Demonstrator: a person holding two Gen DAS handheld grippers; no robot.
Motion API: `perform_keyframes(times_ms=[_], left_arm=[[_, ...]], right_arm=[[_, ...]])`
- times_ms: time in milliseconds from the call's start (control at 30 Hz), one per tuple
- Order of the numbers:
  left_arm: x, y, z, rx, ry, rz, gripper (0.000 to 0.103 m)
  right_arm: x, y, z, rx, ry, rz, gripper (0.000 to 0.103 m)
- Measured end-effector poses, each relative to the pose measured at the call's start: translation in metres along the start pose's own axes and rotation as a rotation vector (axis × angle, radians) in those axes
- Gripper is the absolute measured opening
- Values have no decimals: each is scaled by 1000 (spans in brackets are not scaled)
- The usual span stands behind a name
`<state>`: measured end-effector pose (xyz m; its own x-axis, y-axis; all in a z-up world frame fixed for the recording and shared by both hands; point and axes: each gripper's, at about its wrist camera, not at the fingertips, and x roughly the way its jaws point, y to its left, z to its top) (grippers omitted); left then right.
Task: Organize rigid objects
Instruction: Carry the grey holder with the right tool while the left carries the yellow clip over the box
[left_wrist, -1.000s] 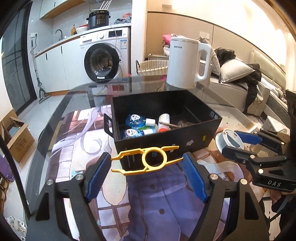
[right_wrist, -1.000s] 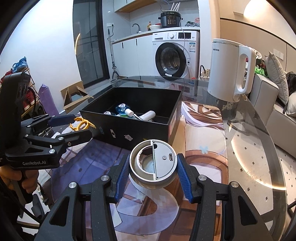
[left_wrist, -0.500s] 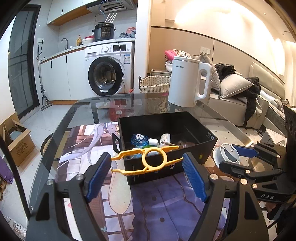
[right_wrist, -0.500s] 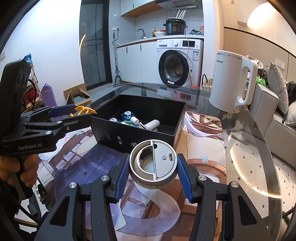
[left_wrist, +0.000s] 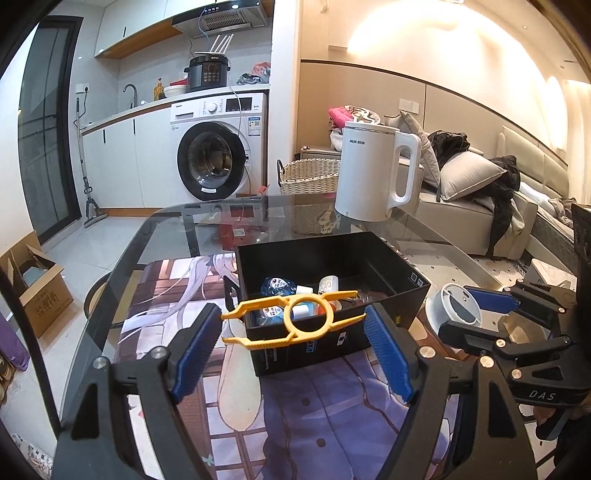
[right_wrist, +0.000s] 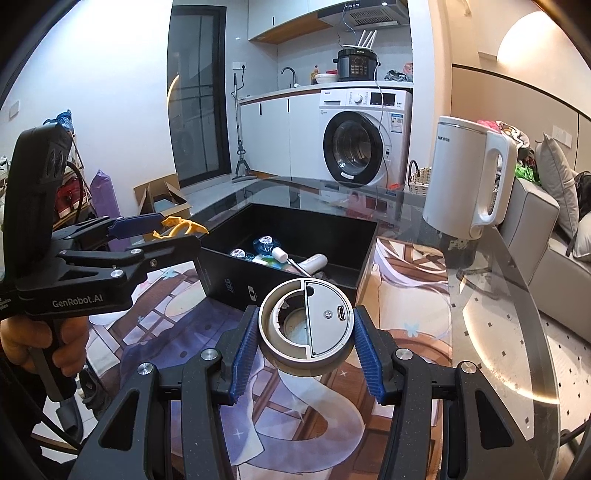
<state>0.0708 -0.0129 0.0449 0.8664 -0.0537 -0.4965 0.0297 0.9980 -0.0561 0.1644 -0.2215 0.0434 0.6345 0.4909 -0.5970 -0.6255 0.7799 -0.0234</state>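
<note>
While both grippers hang over the near side of the glass table (right_wrist: 517, 332), each one has something caught between its blue pads. The left gripper (left_wrist: 293, 328) stands about half open, and across that gap stretches a yellow plastic tool (left_wrist: 295, 320) — a flat piece with a ring in the middle and prongs running out to either side. Its prong tips meet the pads at both ends, so it is clamped lengthwise, held level in the air just in front of the black box's (left_wrist: 406, 295) near wall. From the right wrist view the same tool (right_wrist: 181, 228) pokes out past the left gripper's (right_wrist: 166, 236) fingers, and a person's hand (right_wrist: 44, 343) is wrapped round the grip below.

The right gripper (right_wrist: 306, 332) is closed down tight on a round grey device (right_wrist: 306, 326) — a thick disc with a half-moon lid, a small port and a screw on its face. The pads press its left and right rims, and it sits squarely between them, tipped up toward the camera, just short of the box's (right_wrist: 221, 273) near corner. In the left view the disc (left_wrist: 456, 306) shows beside the box's right end.

Inside the open box lie small bottles (left_wrist: 277, 286) with blue labels and a white tube (right_wrist: 314, 263). A white kettle (left_wrist: 373, 173) stands on the far side of the table, and a printed mat (left_wrist: 332, 424) covers the glass beneath both grippers.
</note>
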Motion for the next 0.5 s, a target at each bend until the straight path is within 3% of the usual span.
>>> perform_keyframes(times_ms=[500], left_arm=[[-2, -2, 14, -7, -43, 4, 79]], right_arm=[[-9, 7, 24, -38, -79, 4, 50]])
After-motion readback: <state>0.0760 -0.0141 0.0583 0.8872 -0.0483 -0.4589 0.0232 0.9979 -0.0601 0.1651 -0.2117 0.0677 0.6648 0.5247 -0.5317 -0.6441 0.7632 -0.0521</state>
